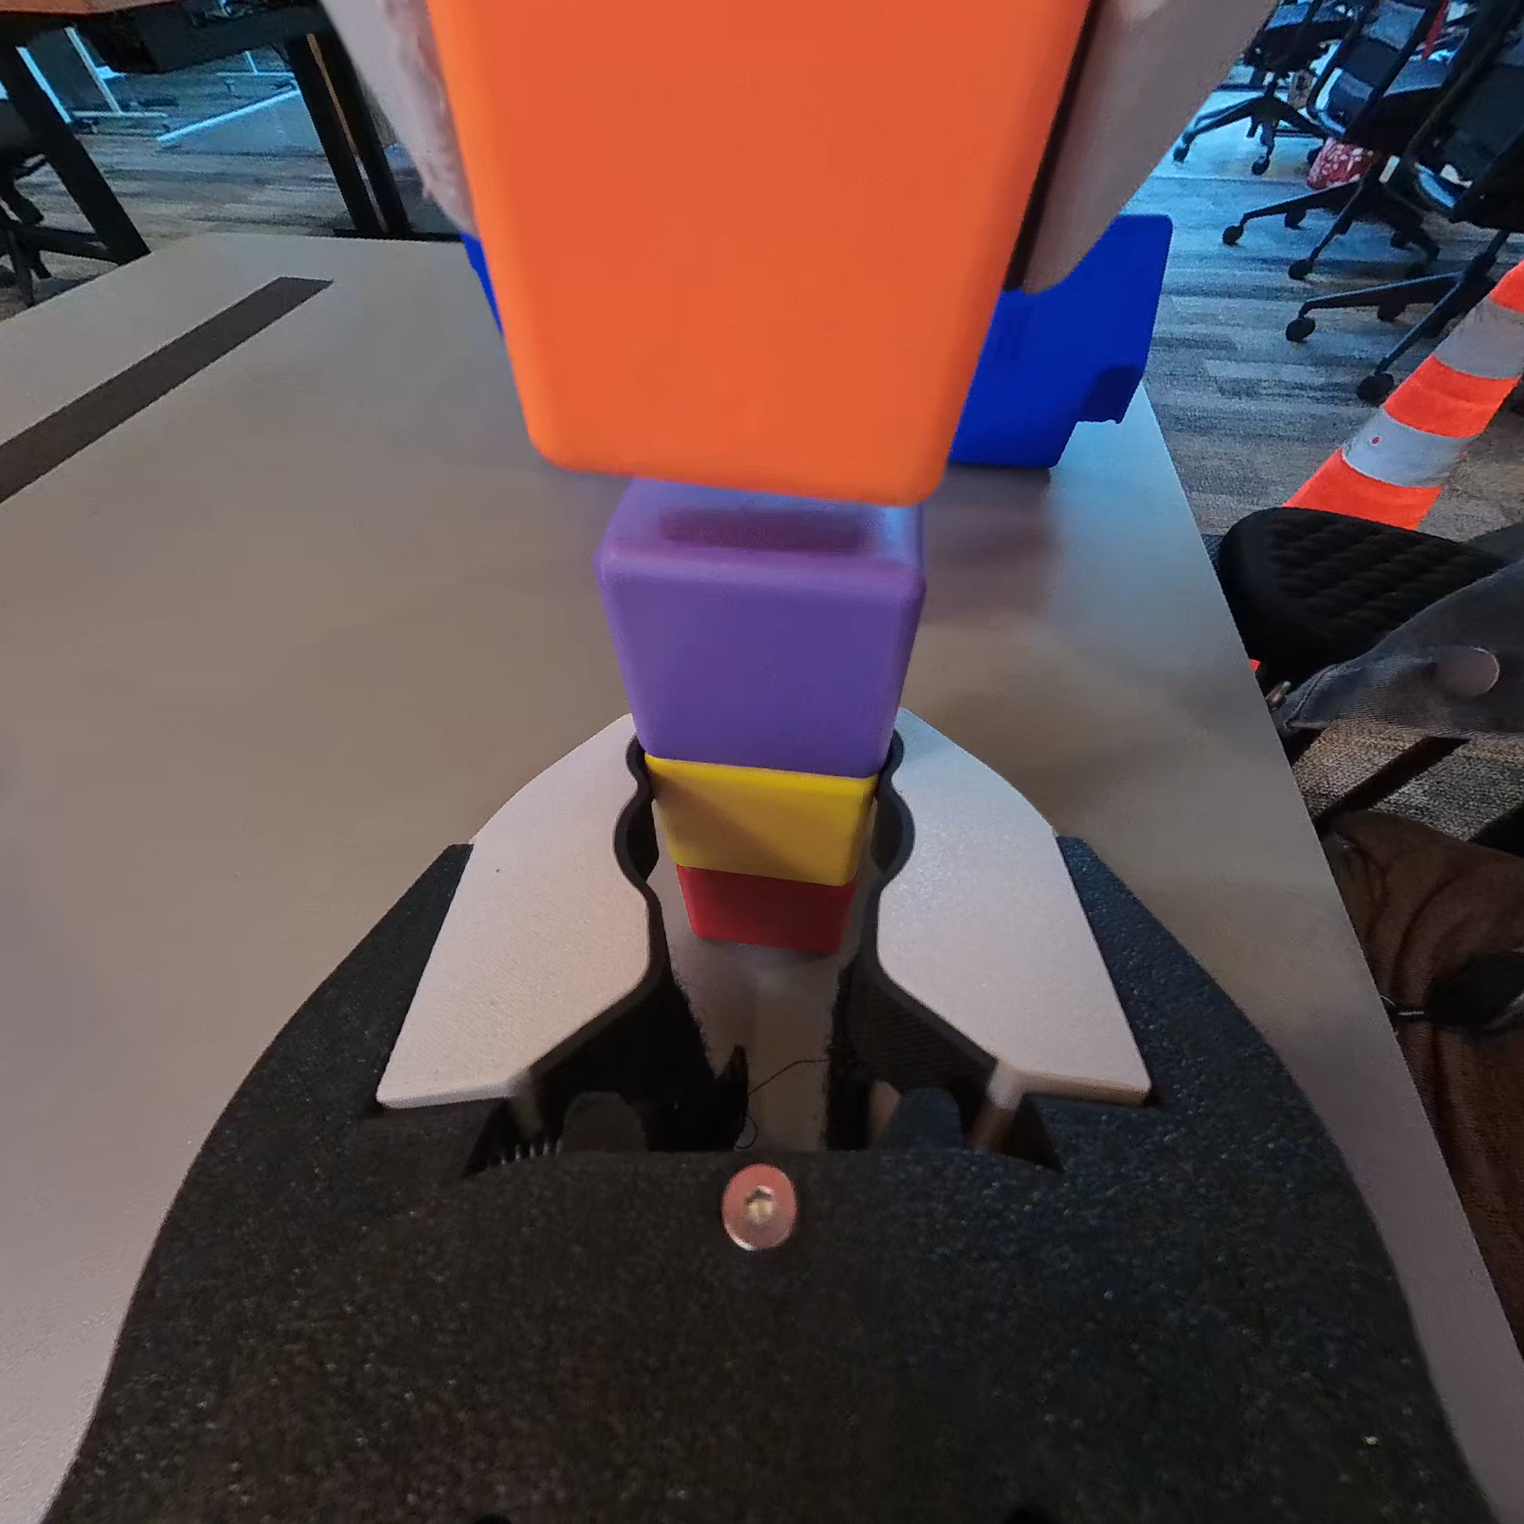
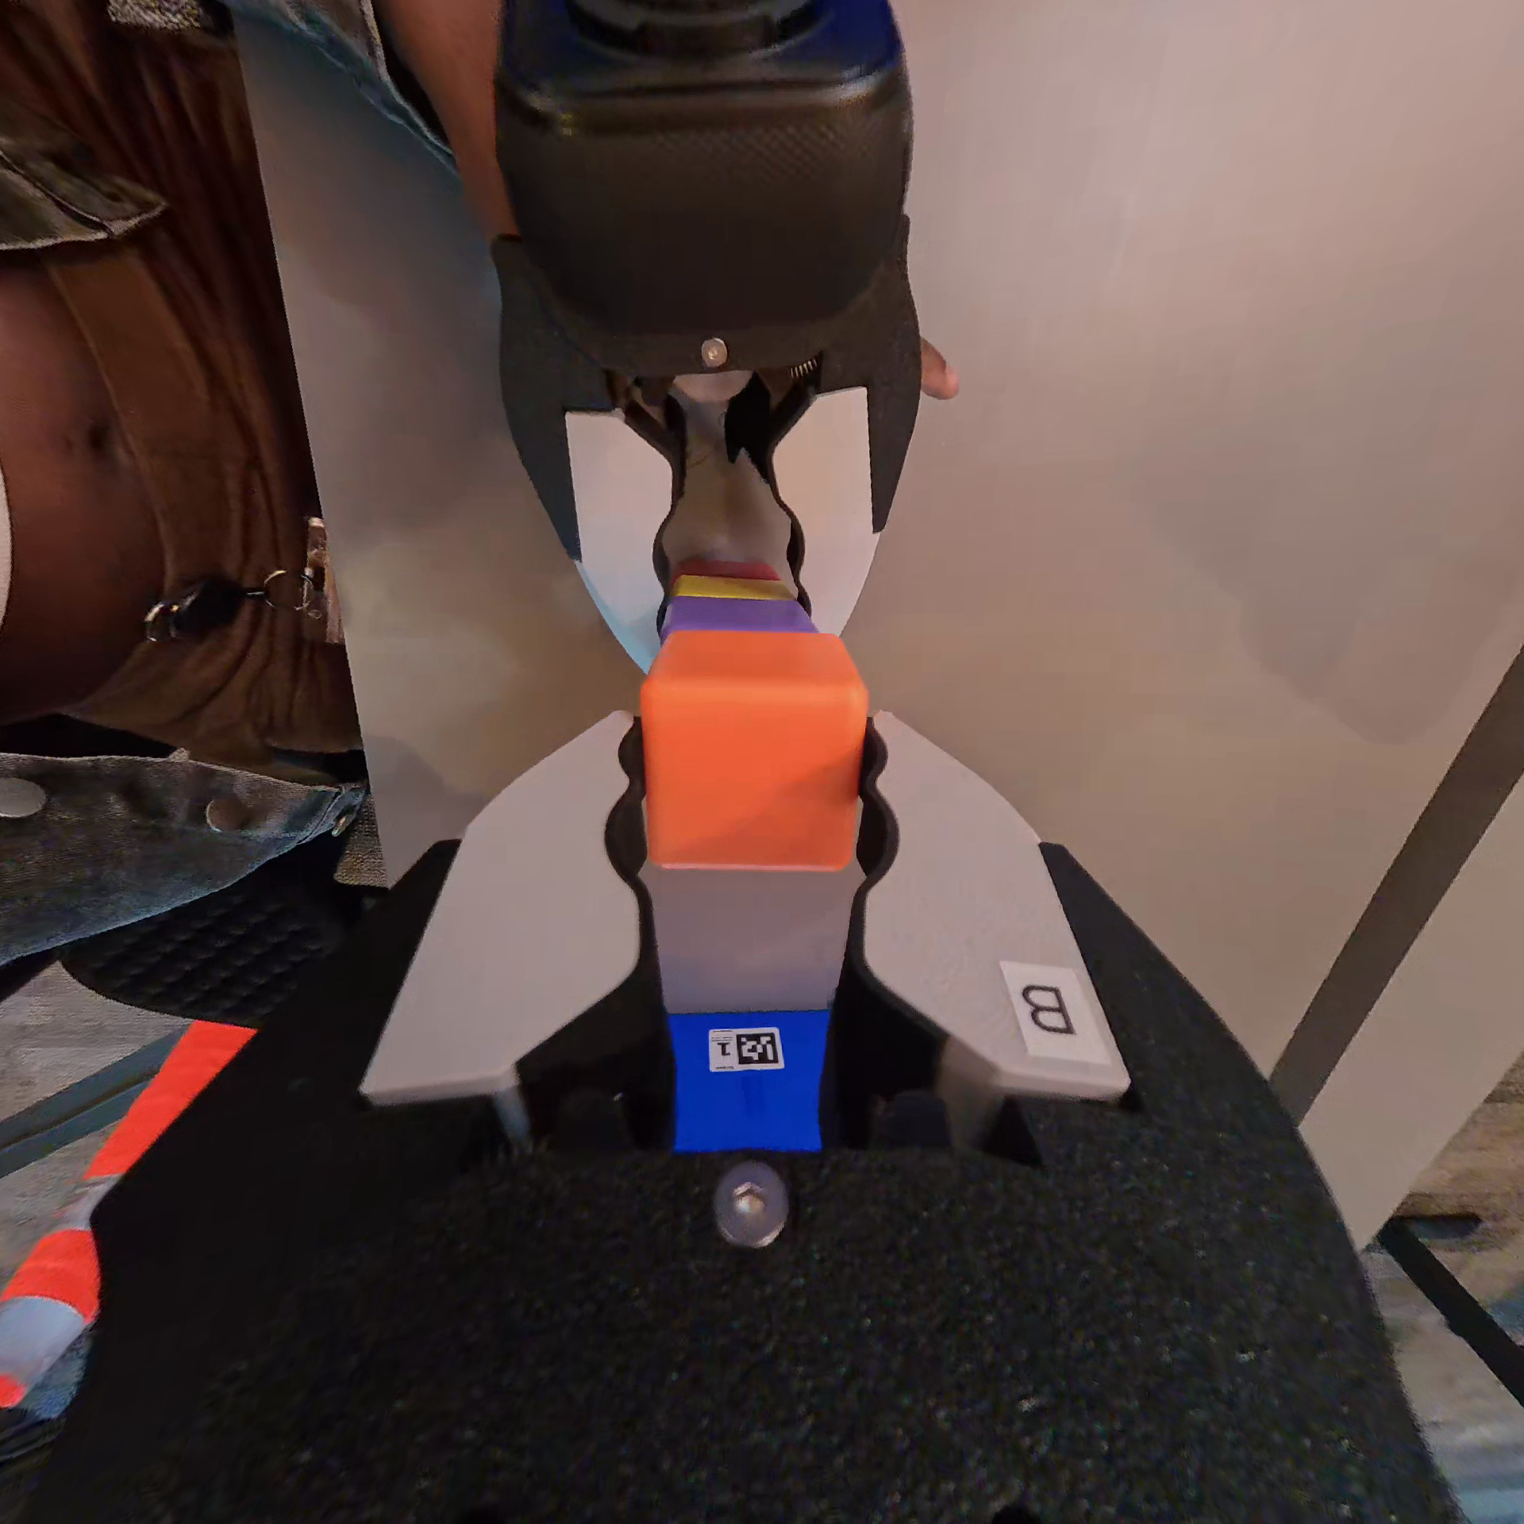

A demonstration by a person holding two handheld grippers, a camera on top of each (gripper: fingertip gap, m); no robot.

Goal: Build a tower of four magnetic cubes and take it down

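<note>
Gripping the orange plastic cube (image 2: 750, 767) from both sides, the right gripper (image 2: 750, 783) has its dark wavy pads (image 2: 628, 792) pressed to the cube's flanks at the top of the tower. Opposite it, the left gripper (image 1: 763, 812) is clenched on the yellow plastic cube (image 1: 763, 816), second from the bottom, its pads tight against both sides. Between those two sits the purple plastic cube (image 1: 759, 660); whether the orange one rests on it or hangs just above, I cannot tell. A red plastic cube (image 1: 763, 911) forms the base, standing on the smooth grey table (image 1: 289, 660). Farther back on the table stands a blue plastic block (image 1: 1064, 363). Beyond the edge are black office chairs (image 1: 1361, 165) and an orange-and-white traffic cone (image 1: 1427, 404).
</note>
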